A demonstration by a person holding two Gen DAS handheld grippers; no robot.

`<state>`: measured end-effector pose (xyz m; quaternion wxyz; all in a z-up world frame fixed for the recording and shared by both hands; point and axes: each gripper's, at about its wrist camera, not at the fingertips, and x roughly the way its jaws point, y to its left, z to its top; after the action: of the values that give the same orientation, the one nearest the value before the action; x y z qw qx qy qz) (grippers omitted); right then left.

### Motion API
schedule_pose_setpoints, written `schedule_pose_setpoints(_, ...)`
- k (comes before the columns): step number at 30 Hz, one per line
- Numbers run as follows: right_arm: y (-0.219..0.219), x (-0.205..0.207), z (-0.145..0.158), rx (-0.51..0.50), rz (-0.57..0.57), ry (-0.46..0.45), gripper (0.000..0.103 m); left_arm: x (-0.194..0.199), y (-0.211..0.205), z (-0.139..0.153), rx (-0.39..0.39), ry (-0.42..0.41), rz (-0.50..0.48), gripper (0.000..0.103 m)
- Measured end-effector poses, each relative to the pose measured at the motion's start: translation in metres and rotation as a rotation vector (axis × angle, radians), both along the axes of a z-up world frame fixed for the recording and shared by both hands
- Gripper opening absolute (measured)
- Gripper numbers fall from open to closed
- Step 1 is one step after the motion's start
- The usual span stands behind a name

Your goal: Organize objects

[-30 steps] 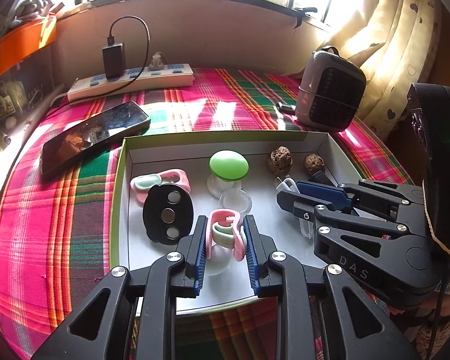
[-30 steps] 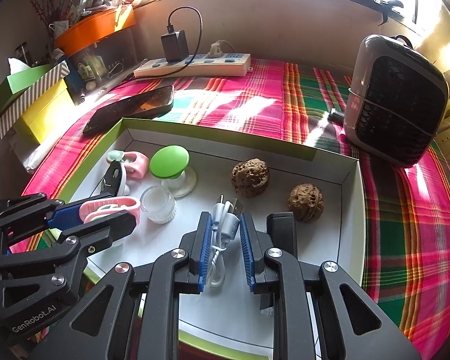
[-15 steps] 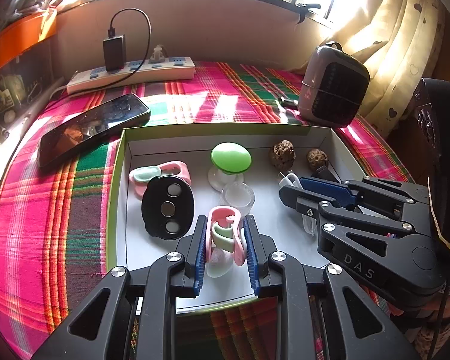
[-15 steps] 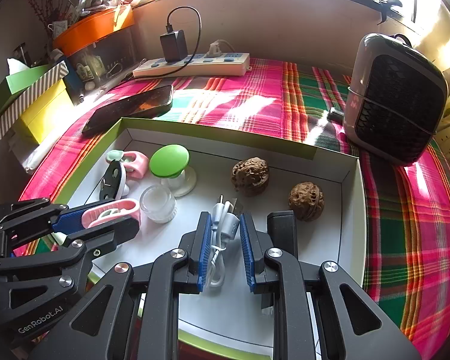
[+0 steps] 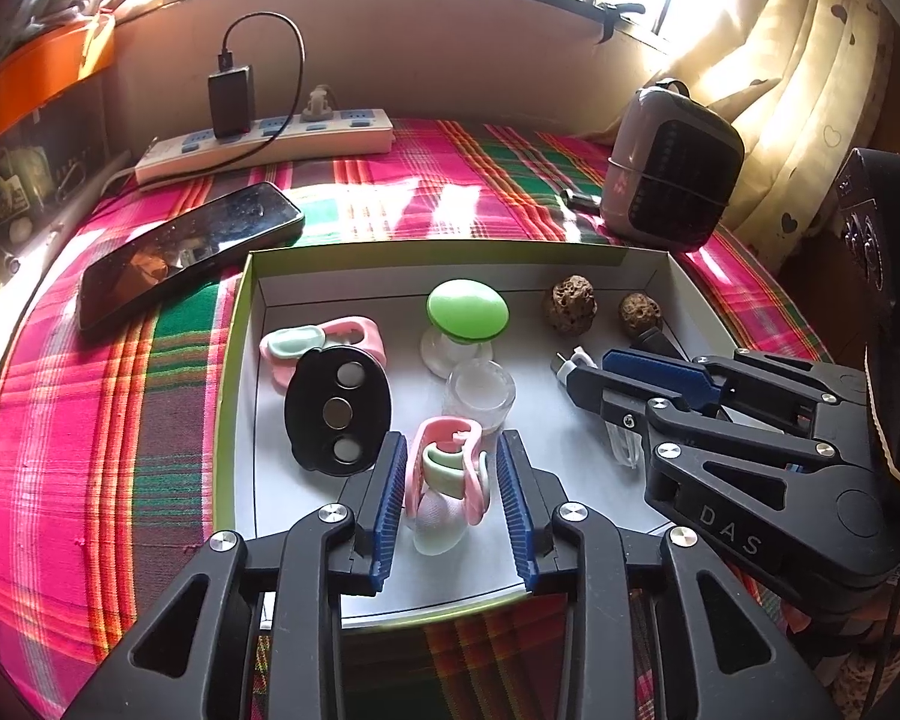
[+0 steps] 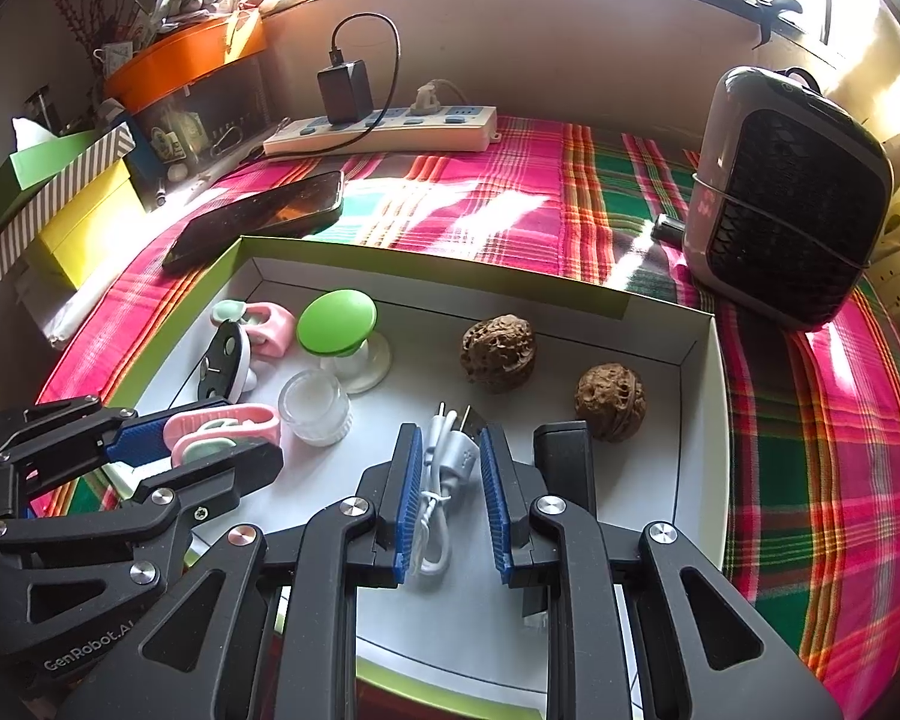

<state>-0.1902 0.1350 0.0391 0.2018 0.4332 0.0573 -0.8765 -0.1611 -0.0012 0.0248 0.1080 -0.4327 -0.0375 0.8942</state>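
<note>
A white box with a green rim (image 5: pixel 234 360) (image 6: pixel 699 420) lies on the plaid cloth. My left gripper (image 5: pixel 450 468) straddles a pink and mint clip (image 5: pixel 447 468) in the box; the pads stand a little apart from it. It shows at the left of the right wrist view (image 6: pixel 222 429). My right gripper (image 6: pixel 447 468) straddles a white plug and cable (image 6: pixel 453 468), with small gaps beside the pads. The box also holds a second pink clip (image 5: pixel 324 345), a black oval disc (image 5: pixel 336 411), a green-topped knob (image 5: pixel 467 309), a clear jar (image 5: pixel 480 393) and two walnuts (image 6: pixel 498 351) (image 6: pixel 609 399).
A phone (image 5: pixel 186 249) lies left of the box. A power strip with a charger (image 5: pixel 270 141) runs along the back wall. A small grey heater (image 6: pixel 792 198) stands at the right. Coloured boxes (image 6: pixel 60 204) crowd the far left. A black block (image 6: pixel 564 462) lies by my right gripper.
My left gripper's jaws have opened off the pink clip, which now rests in the box. The right gripper's jaws have also widened slightly around the plug.
</note>
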Motion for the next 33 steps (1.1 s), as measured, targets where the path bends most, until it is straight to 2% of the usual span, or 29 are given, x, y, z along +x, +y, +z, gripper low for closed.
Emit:
schedule_pose_setpoints(5, -0.001, 0.001, 0.001, -0.004, -0.001, 0.0, 0.029, 0.001, 0.0, -0.001, -0.002, -0.001, -0.004, 0.035)
schedule_pose_setpoints(13, 0.002, 0.005, 0.004, -0.009, -0.009, 0.005, 0.029, 0.002, 0.0, 0.001, -0.001, 0.006, -0.001, 0.038)
schedule_pose_setpoints(15, 0.002, 0.006, 0.005, -0.014, -0.01, 0.006, 0.033, 0.003, 0.0, 0.001, -0.001, 0.006, -0.001, 0.039)
schedule_pose_setpoints(33, 0.008, 0.036, 0.019, -0.024, -0.032, 0.047, 0.034, 0.029, 0.0, 0.014, -0.038, 0.055, 0.031, 0.039)
